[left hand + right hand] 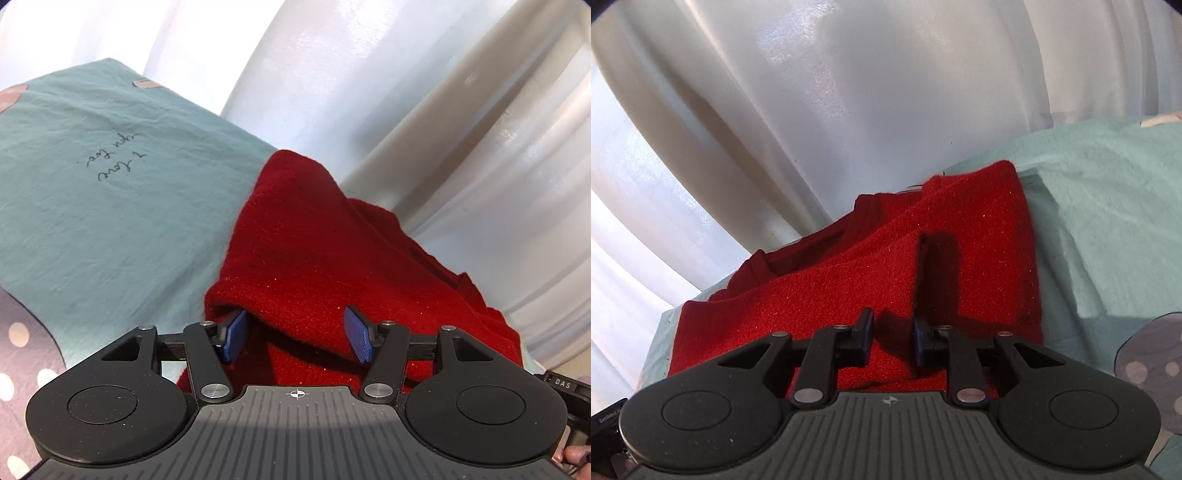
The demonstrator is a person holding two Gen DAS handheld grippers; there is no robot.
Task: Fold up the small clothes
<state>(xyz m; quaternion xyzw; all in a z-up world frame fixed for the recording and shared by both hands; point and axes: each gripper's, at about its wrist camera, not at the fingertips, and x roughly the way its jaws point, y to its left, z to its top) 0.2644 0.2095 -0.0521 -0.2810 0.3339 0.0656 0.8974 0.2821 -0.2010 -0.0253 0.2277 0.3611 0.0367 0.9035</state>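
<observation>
Red knit garment (325, 258) lies part-folded on the teal sheet (110, 192), long axis across both grippers; left gripper (295, 334) released, one pad under its folded edge, right gripper (894, 338) narrowly parted, empty, just above it.

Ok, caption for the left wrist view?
Left gripper open at the folded red garment's edge on teal bedding.

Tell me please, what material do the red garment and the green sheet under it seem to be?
Red garment: probably knitted wool or acrylic; fuzzy matte nap, tiny glints. Green sheet: likely thin woven cotton; matte, fine creases, printed handwriting.
</observation>
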